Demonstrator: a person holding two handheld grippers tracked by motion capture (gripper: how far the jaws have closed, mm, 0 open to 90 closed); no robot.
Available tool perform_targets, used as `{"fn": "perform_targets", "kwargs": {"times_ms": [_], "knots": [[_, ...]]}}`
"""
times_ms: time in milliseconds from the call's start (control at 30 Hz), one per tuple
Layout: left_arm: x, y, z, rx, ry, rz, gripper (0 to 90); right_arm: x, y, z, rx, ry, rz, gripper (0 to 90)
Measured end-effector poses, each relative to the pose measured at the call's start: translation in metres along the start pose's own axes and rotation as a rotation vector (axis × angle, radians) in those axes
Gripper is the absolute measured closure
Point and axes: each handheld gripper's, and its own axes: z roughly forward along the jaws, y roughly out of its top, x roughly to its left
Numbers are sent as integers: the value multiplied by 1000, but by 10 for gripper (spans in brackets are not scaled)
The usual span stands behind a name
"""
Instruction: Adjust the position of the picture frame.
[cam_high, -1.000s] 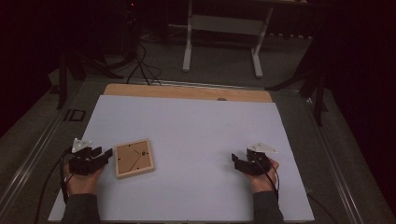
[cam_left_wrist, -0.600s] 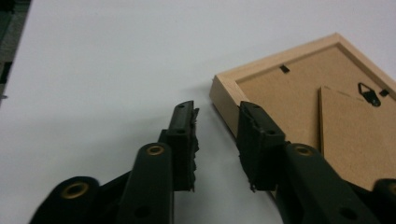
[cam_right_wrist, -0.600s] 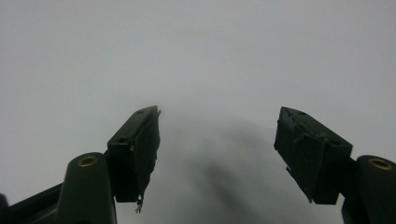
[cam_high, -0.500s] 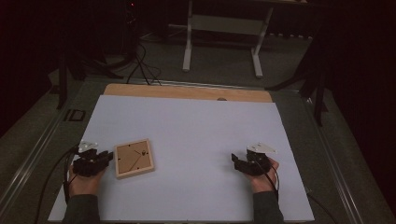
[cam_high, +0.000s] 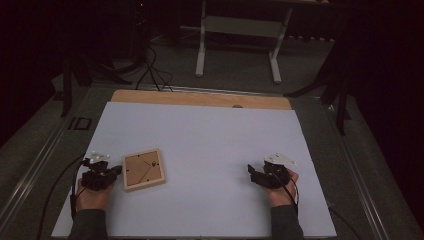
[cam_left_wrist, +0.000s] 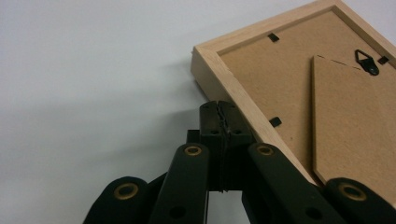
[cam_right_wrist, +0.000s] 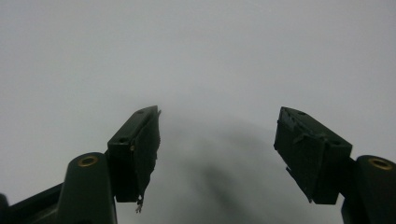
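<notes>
My left hand (cam_high: 91, 196) rests low on the surface (cam_high: 210, 145), near its front left corner, with the forearm entering from the front edge and the sleeve (cam_high: 88, 225) lying on the white top. The hand carries the left gripper (cam_high: 116, 171), which points level across the surface toward the right. Its jaws have just been closing and now stand fully together, pad against pad, with nothing between them. In the left gripper view the left gripper (cam_left_wrist: 219, 112) has its closed tip at the near rim of the picture frame (cam_left_wrist: 299, 93), touching or just short of the wooden edge; I cannot tell which.

The picture frame (cam_high: 144, 169) lies flat, back side up, near the front left part of the surface, just to the right of my left gripper. Its brown backing board, a small metal hanger (cam_left_wrist: 366, 63) and the folded stand flap (cam_left_wrist: 350, 126) face upward. The frame sits slightly turned relative to the front edge.

My right hand (cam_high: 280, 190) rests on the surface near its front right corner, well apart from the frame. The right gripper (cam_high: 251, 172) points level toward the left. In the right gripper view the right gripper (cam_right_wrist: 217, 140) has its jaws standing wide apart above bare white surface, holding nothing.
</notes>
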Motion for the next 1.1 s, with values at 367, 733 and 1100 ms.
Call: {"fn": "perform_targets", "kwargs": {"times_ms": [367,733,1100], "knots": [[-4,-5,-3,13,1,-11,895,2,0,0,-4,5,-8,305],[-14,-8,-5,20,-15,10,895,2,0,-1,-8,9,-8,307],[-26,-1,1,20,-42,55,895,4,1,0,-7,11,-17,310]]}}
